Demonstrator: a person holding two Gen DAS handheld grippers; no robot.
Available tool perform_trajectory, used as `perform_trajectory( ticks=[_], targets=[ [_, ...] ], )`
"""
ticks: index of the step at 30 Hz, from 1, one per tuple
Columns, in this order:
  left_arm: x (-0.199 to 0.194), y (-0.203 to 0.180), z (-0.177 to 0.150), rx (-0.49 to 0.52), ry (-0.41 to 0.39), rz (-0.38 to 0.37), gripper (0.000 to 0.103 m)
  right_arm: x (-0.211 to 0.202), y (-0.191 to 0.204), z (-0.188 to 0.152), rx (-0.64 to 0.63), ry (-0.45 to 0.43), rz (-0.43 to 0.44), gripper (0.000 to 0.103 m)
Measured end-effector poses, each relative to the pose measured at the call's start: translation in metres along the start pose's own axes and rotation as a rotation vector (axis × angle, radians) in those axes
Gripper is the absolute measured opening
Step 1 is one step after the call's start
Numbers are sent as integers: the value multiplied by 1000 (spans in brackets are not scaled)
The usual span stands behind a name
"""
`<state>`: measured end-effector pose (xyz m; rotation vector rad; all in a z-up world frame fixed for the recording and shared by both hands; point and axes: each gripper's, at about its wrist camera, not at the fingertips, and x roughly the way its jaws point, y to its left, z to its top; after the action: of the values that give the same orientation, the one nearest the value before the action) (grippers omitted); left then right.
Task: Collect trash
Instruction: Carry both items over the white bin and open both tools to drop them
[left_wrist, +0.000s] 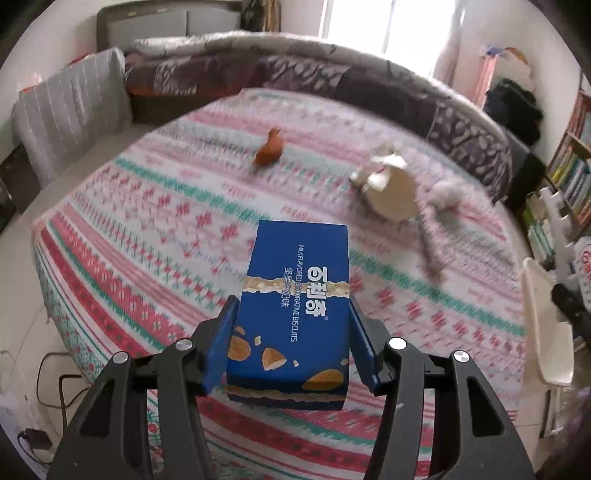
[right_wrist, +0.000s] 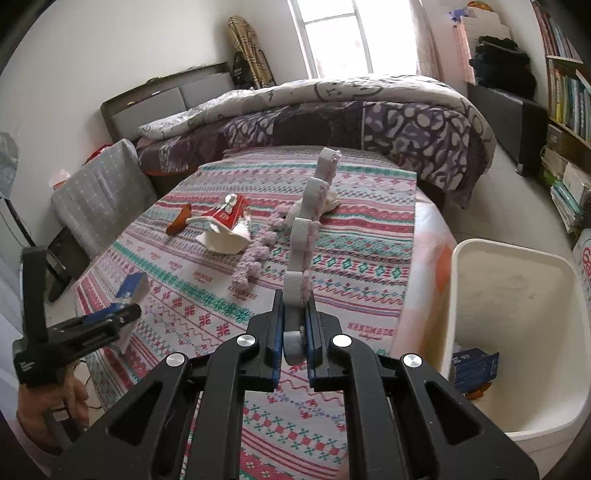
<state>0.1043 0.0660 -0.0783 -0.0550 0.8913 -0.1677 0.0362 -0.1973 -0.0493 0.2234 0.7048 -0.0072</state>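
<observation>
The left gripper (left_wrist: 291, 328) has the blue biscuit box (left_wrist: 295, 295) between its fingers (left_wrist: 221, 339), one pad along each long side, low on the carton near the end closest to the camera. From the left wrist view the pads look snug against the cardboard; the box seems lifted off the patterned bedspread (left_wrist: 129, 240), and the right wrist view shows it carried out at the bed's left edge. It is a light, stiff carton, probably empty, so a firm squeeze could dent its walls. Gripping across the narrow width, as here, is the sensible hold, though held near one end it may sag forward.

The right gripper (right_wrist: 293, 325) has its fingers pressed nearly together, pinching the end of a long white foam-like strip (right_wrist: 306, 221) with pink fuzz on one edge. It stands up stiffly from the pads, so it is rigid enough to carry by one end, and surely very light.

Still on the bedspread, beyond the biscuit box: an orange scrap (left_wrist: 269, 149), a torn red-and-white paper cup (right_wrist: 225, 225), and a fluffy pink strand (right_wrist: 255, 258). All look soft and crushable. The white bin (right_wrist: 517, 258) sits beside the bed at the right, with a blue carton (right_wrist: 474, 369) already inside.
</observation>
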Motion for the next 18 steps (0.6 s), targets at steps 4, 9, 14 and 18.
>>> perform_trajectory(
  ticks=[4, 9, 14, 18],
  targets=[
    [-14, -21, 7, 32, -53, -26, 56, -7, -12, 2, 9, -17, -27, 9],
    [-24, -51, 12, 71, -78, -74, 56, -17, -36, 2, 40, -31, -68, 9],
    [-29, -85, 12, 120, -86, -119, 56, -24, -67, -1, 82, -36, -135, 9],
    [-28, -114, 10, 162, -80, -152, 56, -29, -95, -6, 129, -32, -194, 9]
  ],
)
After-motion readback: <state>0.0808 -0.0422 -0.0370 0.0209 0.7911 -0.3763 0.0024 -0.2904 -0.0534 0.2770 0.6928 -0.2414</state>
